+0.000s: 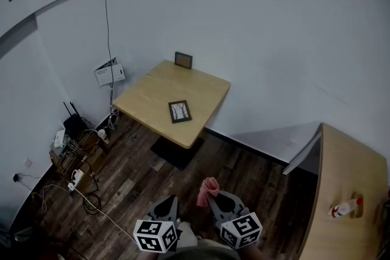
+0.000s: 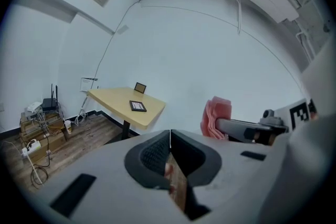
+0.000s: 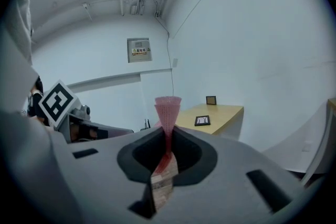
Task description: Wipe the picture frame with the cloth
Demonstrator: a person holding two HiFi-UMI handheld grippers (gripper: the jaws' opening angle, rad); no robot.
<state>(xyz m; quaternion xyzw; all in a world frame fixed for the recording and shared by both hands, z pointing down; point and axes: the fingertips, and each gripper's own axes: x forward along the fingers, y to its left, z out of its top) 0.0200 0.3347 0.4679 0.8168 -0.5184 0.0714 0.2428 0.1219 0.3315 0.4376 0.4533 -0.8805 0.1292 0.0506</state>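
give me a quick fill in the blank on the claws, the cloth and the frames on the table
1. The right claw is shut on a ____ cloth.
2. The left claw is shut and holds ____.
3. On the table, one picture frame lies flat, and a second frame stands ____ at the far edge.

Missing words: pink; nothing; upright
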